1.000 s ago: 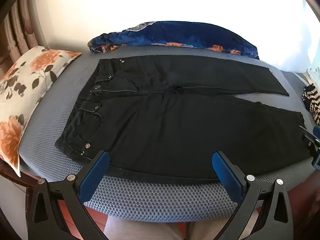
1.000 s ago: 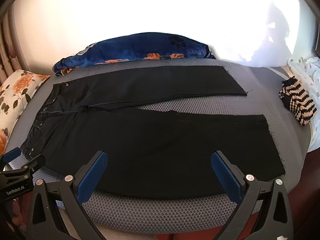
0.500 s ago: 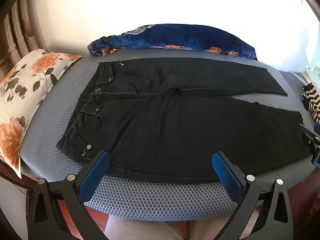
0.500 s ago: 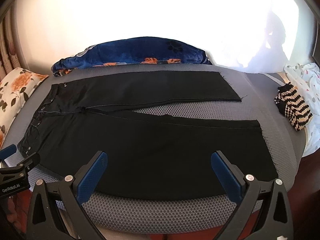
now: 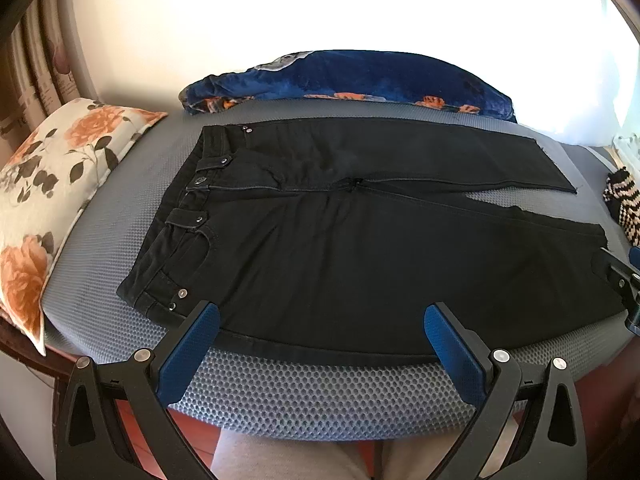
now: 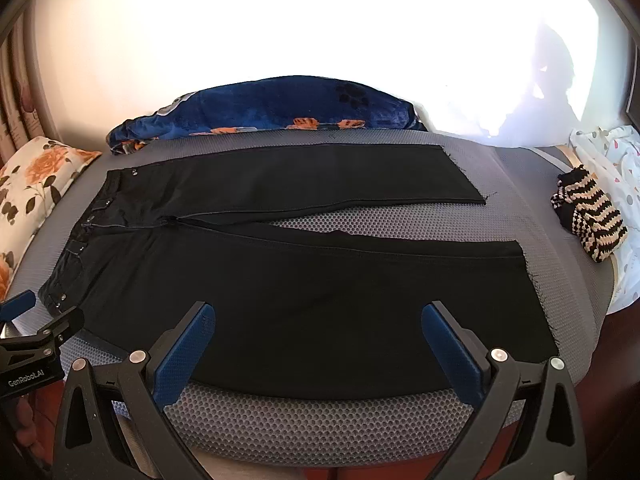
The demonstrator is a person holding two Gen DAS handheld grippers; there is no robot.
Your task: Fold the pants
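A grey mesh pad (image 5: 280,396) with a honeycomb weave covers the surface. At its left edge lies a cream pillow (image 5: 52,184) printed with orange roses and dark leaves, tilted up against the pad's side. Along the far edge sits a bunched dark blue plush blanket (image 6: 280,106) with orange flowers (a pale patch shows at its left end). Near the right edge rests a small knitted piece (image 6: 588,220) in black and cream stripes, just beside a white cloth (image 6: 616,156) with coloured dots. Striped curtains (image 5: 44,68) hang behind the pillow.
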